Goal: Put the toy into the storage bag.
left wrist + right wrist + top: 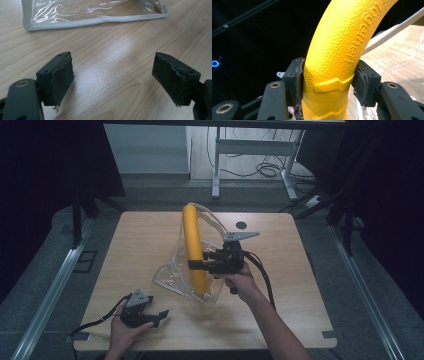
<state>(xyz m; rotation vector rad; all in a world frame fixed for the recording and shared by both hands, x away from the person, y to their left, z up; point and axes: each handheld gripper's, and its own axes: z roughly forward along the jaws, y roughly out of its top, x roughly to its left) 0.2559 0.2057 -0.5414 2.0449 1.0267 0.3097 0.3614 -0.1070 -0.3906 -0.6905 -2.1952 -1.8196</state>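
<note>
A long yellow textured tube [193,247] stands tilted in the middle of the table, its lower end inside a clear plastic bag [176,272] with a grey-white edge. My right gripper [197,262] is shut on the tube's lower half; in the right gripper view both pads press the yellow tube [337,65] from the sides. My left gripper [161,315] rests open near the table's front left edge, held by a hand. In the left gripper view its pads [58,78] stand wide apart over bare wood, with the bag's hemmed edge [95,20] lying beyond them.
The wooden table [135,235] has a small black round spot [241,225] near its far right. Black cables trail from both grippers. Beyond the table stand desk legs and floor cables [265,170]. Dark curtains flank both sides.
</note>
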